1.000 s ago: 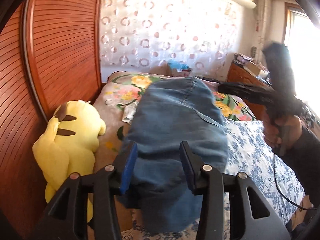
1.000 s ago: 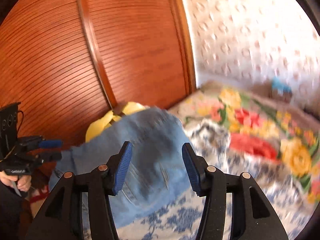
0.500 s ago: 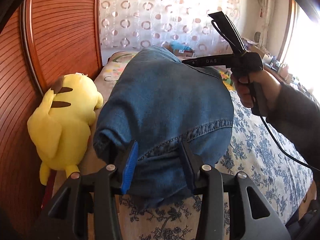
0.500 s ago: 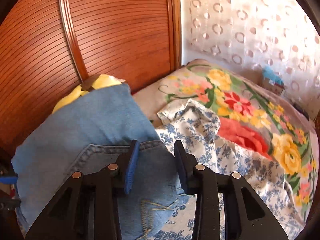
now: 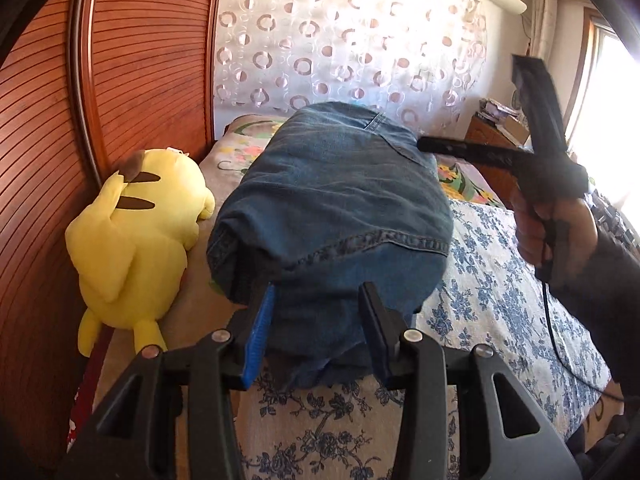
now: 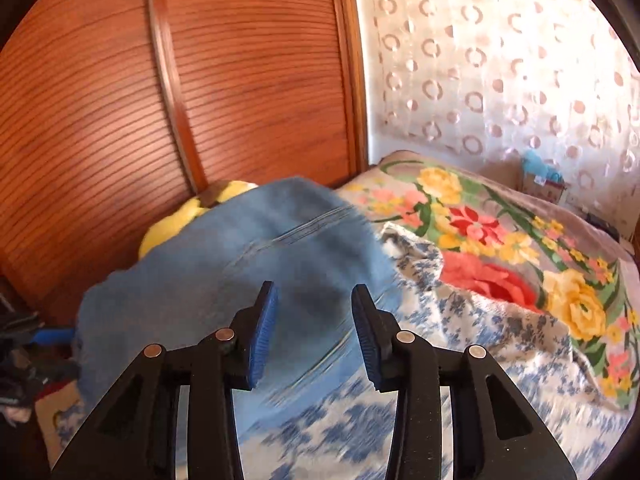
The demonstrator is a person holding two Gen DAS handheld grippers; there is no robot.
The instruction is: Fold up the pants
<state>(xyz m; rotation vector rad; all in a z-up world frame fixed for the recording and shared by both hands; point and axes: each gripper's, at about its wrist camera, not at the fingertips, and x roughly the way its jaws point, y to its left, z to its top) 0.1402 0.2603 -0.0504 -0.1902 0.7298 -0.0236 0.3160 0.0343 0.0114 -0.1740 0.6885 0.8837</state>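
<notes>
Folded blue jeans [image 5: 332, 208] lie in a thick bundle on the bed. My left gripper [image 5: 318, 296] is shut on the bundle's near end, with denim filling the gap between its blue pads. In a person's hand at the right, my right gripper [image 5: 428, 145] hovers just over the jeans' far right corner, apart from the cloth. In the blurred right wrist view its jaws are opening: the right gripper [image 6: 315, 292] is open with nothing pinched, and the jeans [image 6: 256, 272] lie beyond its fingertips.
A yellow plush toy [image 5: 136, 240] lies left of the jeans against the ribbed wooden headboard [image 5: 140, 80]. The bed has a blue floral cover [image 5: 500, 280] and a bright flowered blanket [image 6: 500, 248]. A wooden nightstand [image 5: 492, 132] stands at the back right. A cable hangs from the right hand.
The jeans were folded over into a bundle, and my left gripper sank toward the bed with them. My right gripper closed in on the denim, then opened and pulled back.
</notes>
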